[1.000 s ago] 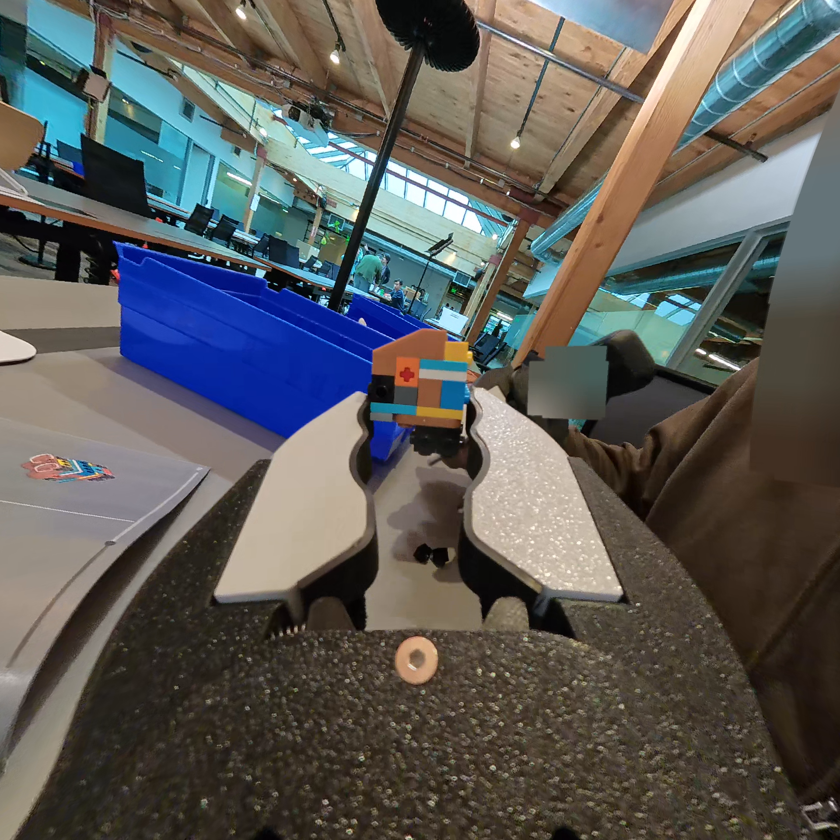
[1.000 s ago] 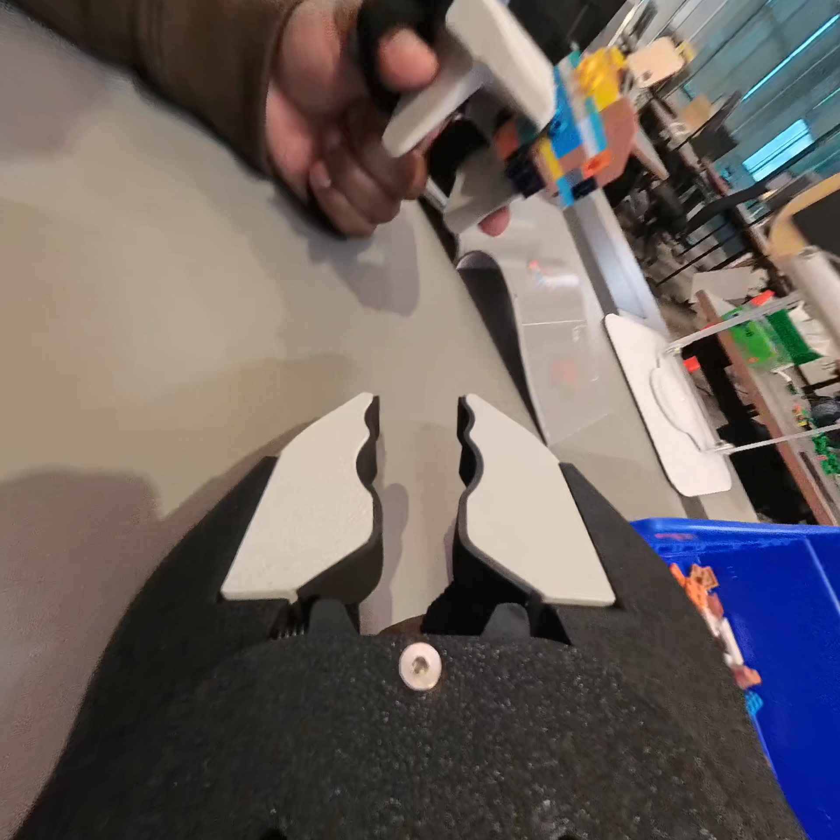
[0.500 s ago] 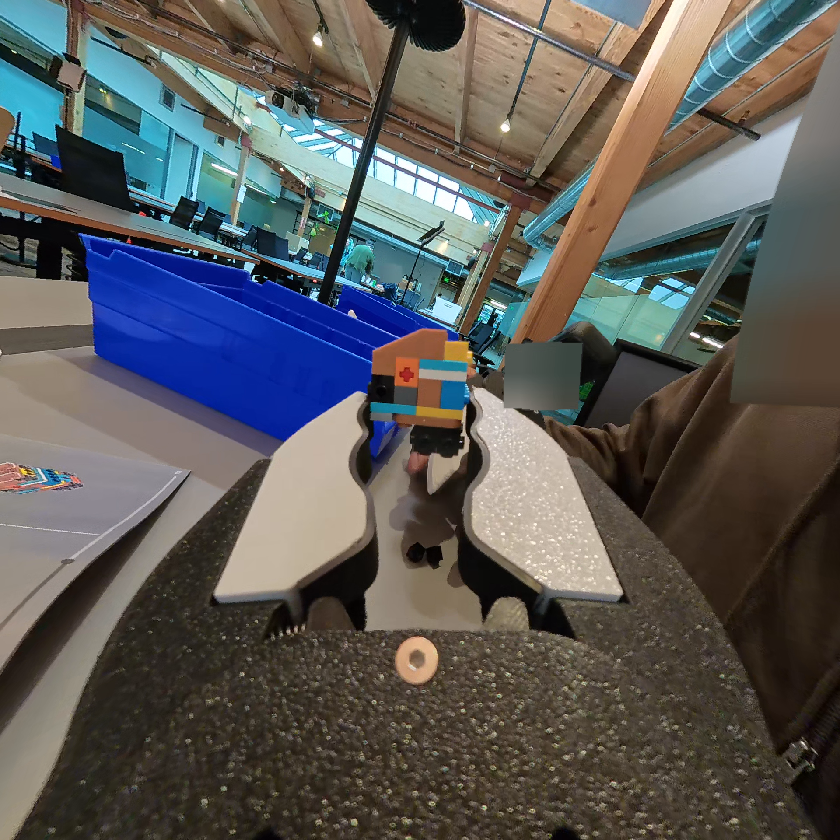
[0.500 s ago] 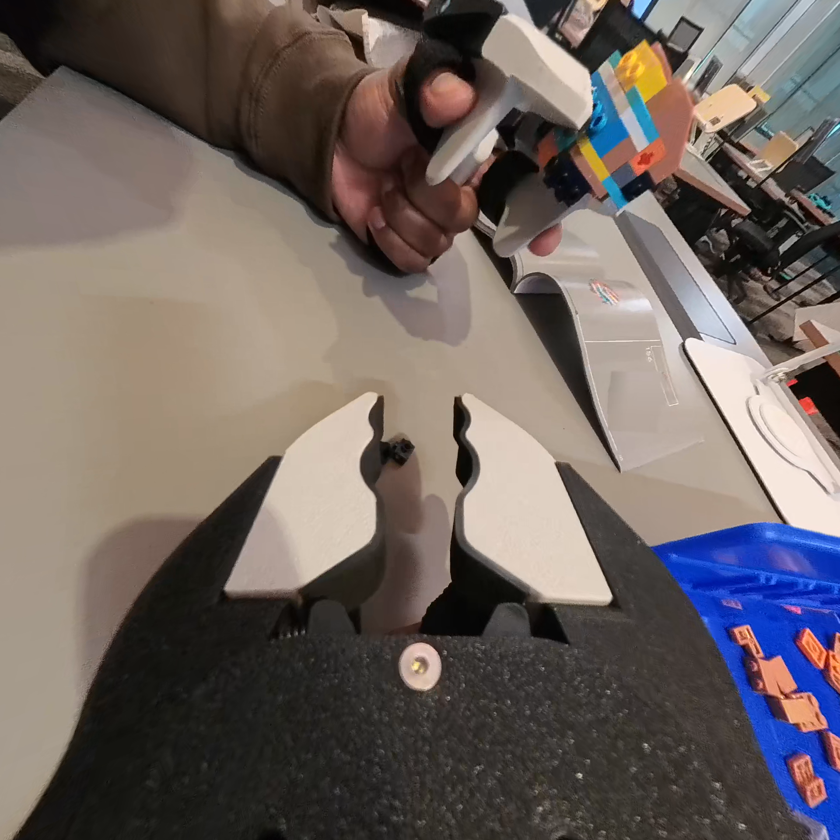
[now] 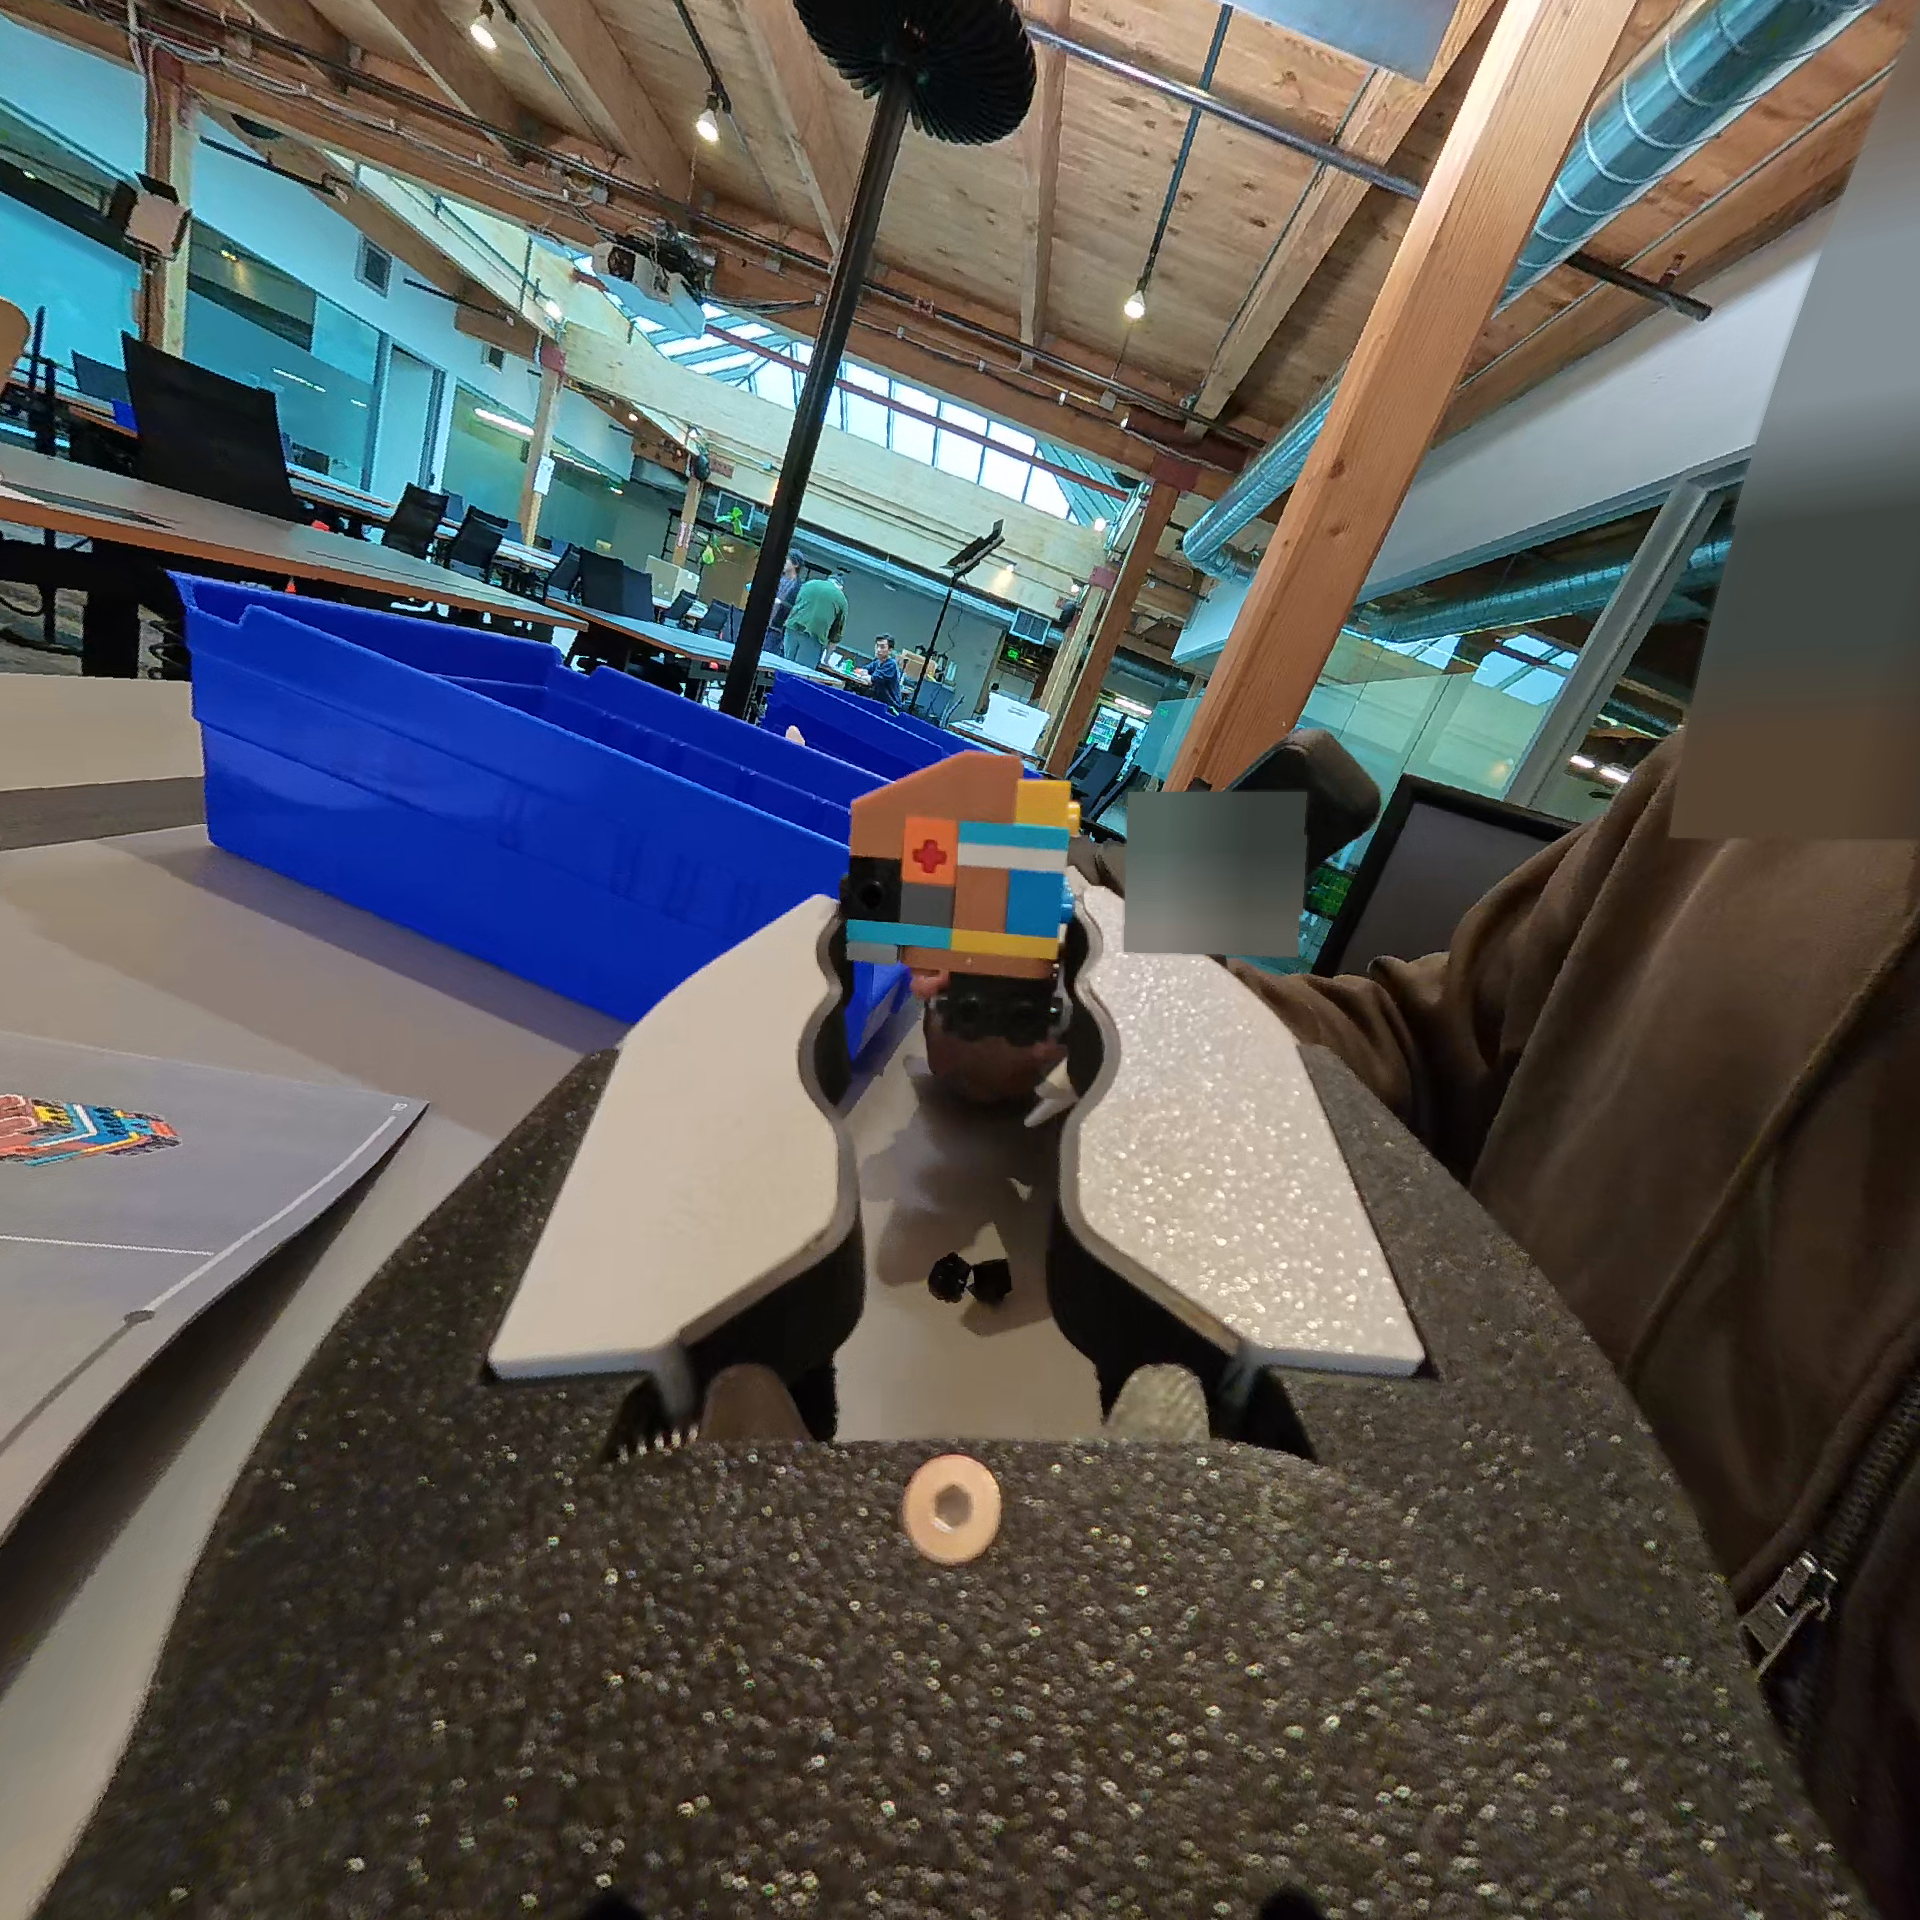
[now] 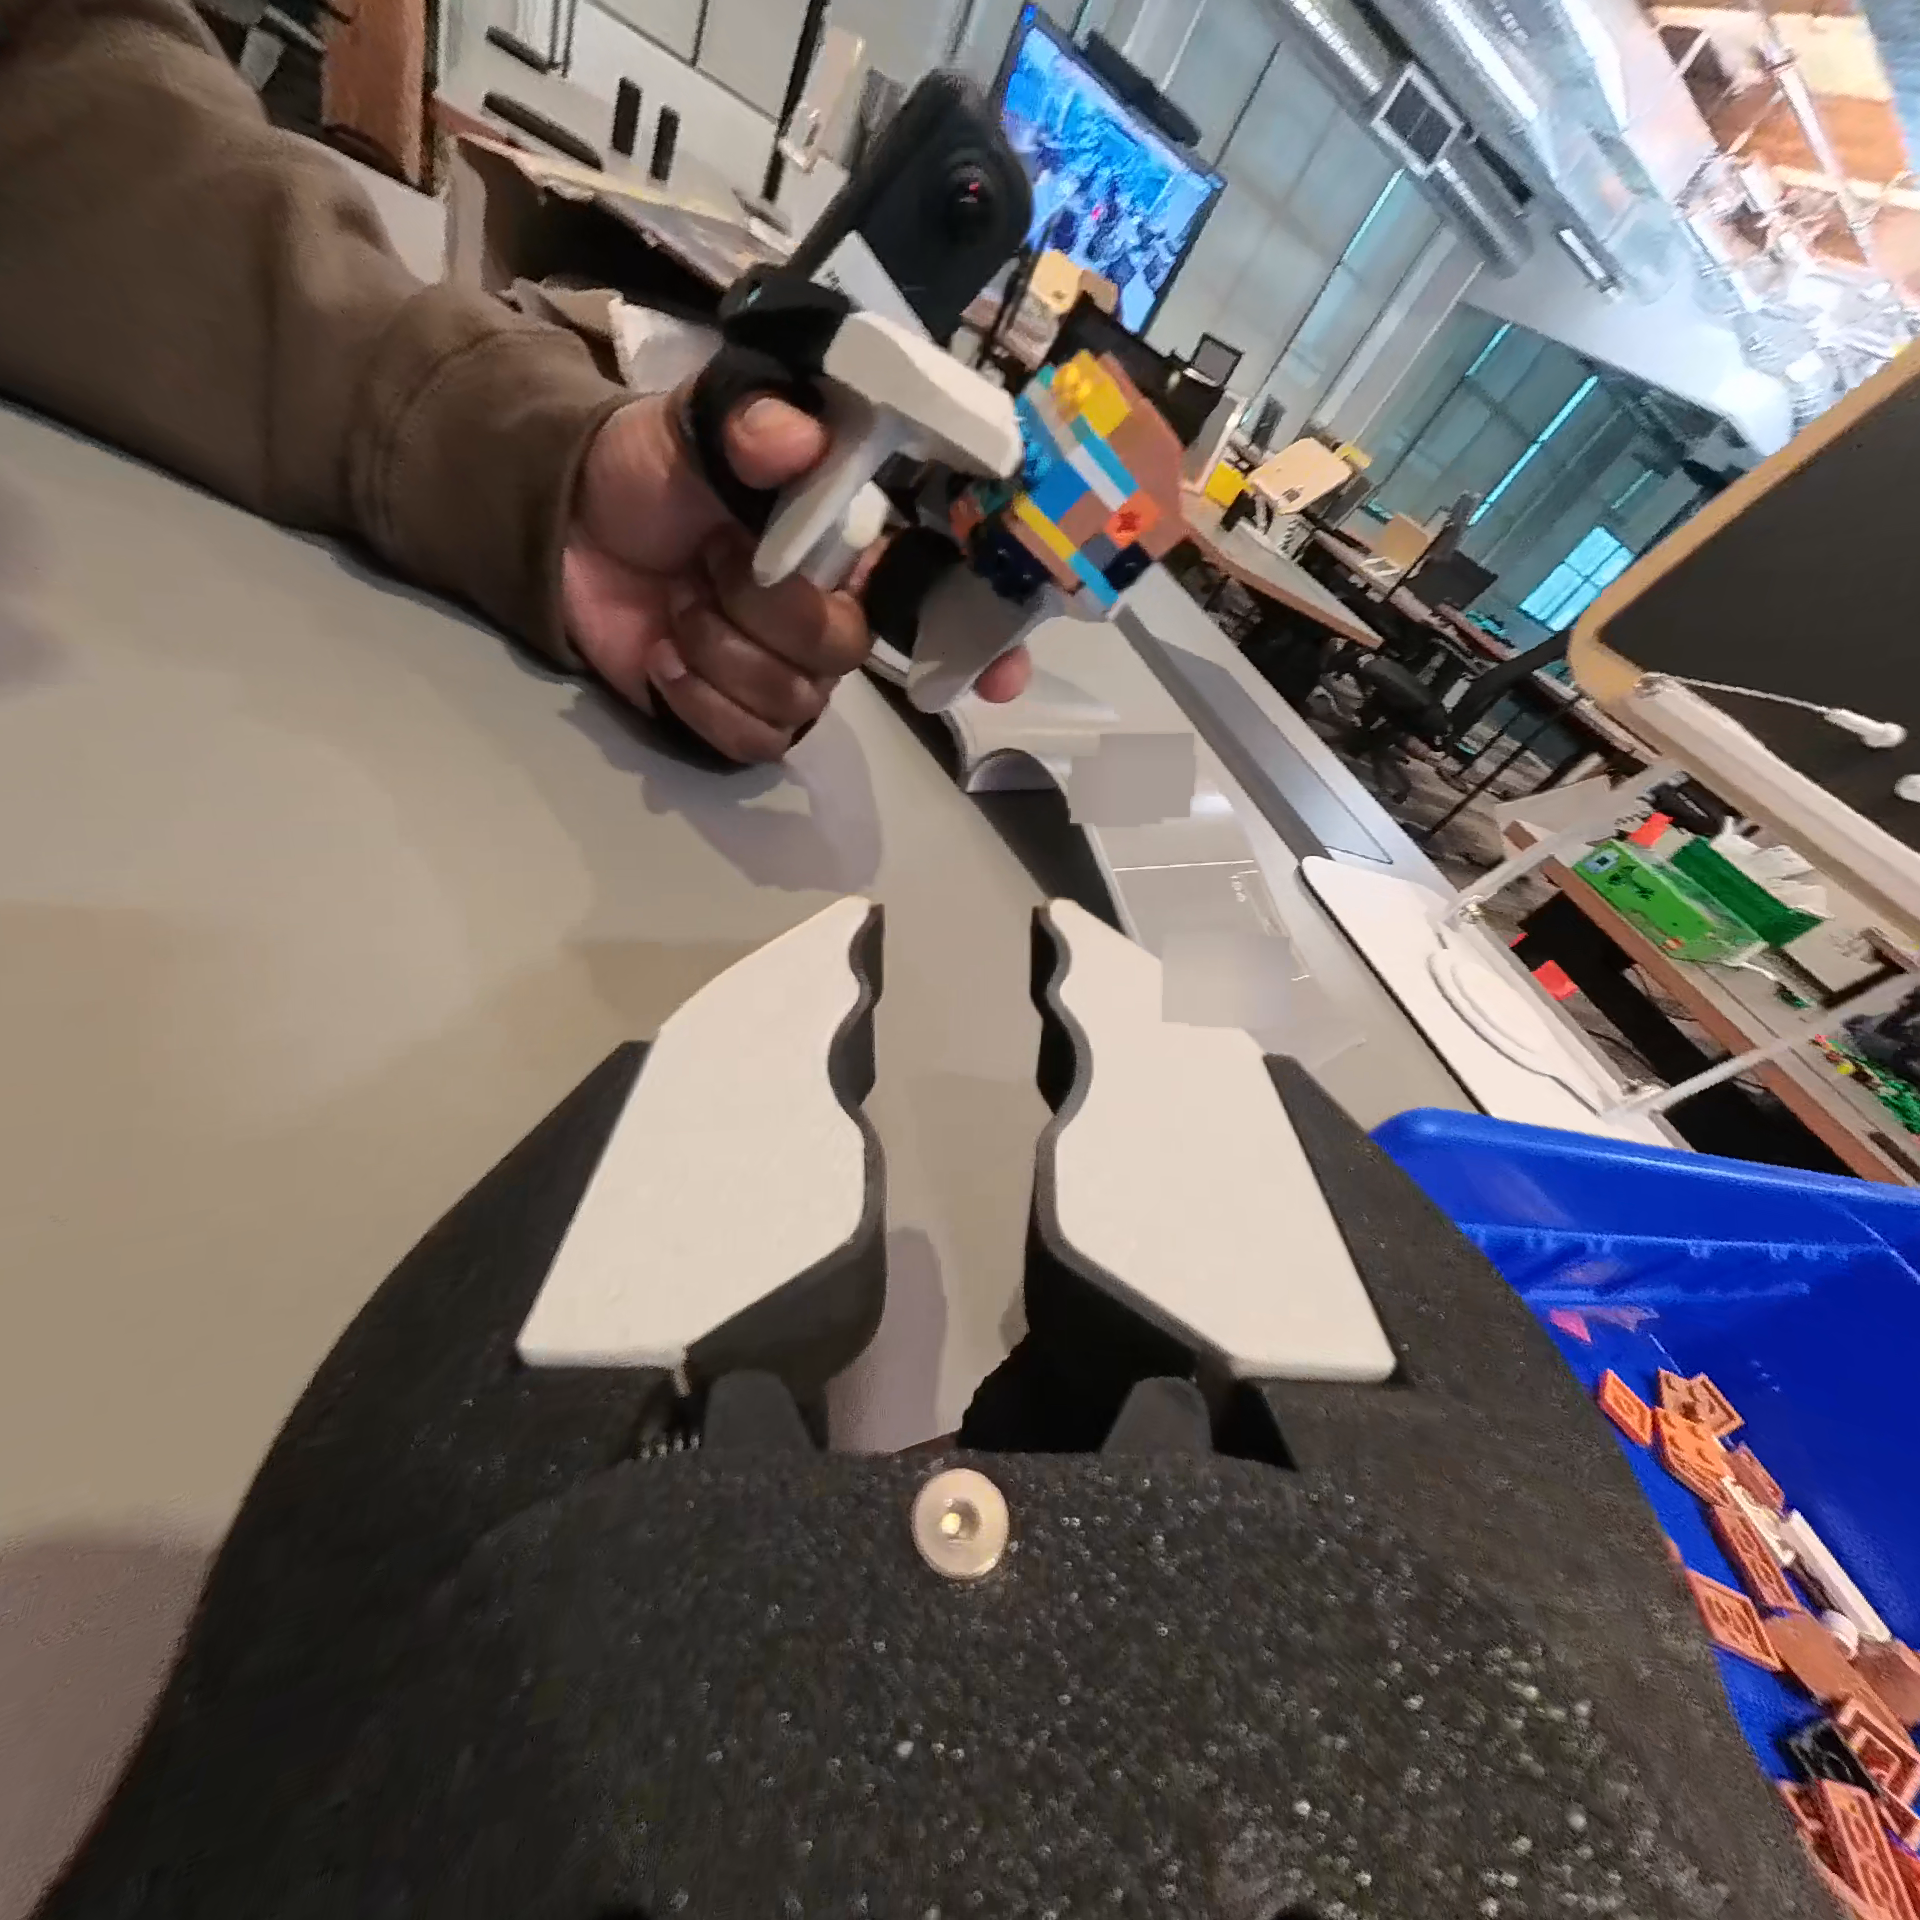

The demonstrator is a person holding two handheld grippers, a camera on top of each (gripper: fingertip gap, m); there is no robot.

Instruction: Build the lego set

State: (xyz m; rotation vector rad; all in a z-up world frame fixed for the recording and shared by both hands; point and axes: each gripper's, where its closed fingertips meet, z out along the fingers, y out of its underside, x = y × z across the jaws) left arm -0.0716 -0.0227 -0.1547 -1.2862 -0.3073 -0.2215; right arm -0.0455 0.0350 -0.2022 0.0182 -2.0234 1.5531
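My left gripper (image 5: pixel 956 914) is shut on a multicoloured lego model (image 5: pixel 961 873) of brown, blue, yellow and orange bricks, held up above the grey table (image 5: pixel 312 987). A small black piece (image 5: pixel 968 1278) lies on the table below it, between my fingers. In the right wrist view the left gripper (image 6: pixel 987 540) and the model (image 6: pixel 1081 499) show ahead and higher, held in a hand (image 6: pixel 707 592). My right gripper (image 6: pixel 956 935) is open and empty, low over the table. Its tip (image 5: pixel 1047 1093) shows just behind and below the model.
A blue bin (image 5: pixel 468 810) stands at the far side of the table; in the right wrist view the bin (image 6: pixel 1683 1247) holds several brown tiles (image 6: pixel 1756 1527). An instruction sheet (image 5: pixel 156 1174) lies at the left. A white flat stand (image 6: pixel 1455 987) lies beyond it. Across from one pair of fingers to the other is roughly 9 cm.
My right gripper has tilted up and drawn back; the black piece that lay between its fingertips is out of its view. My left gripper keeps the model held up, nearly still.
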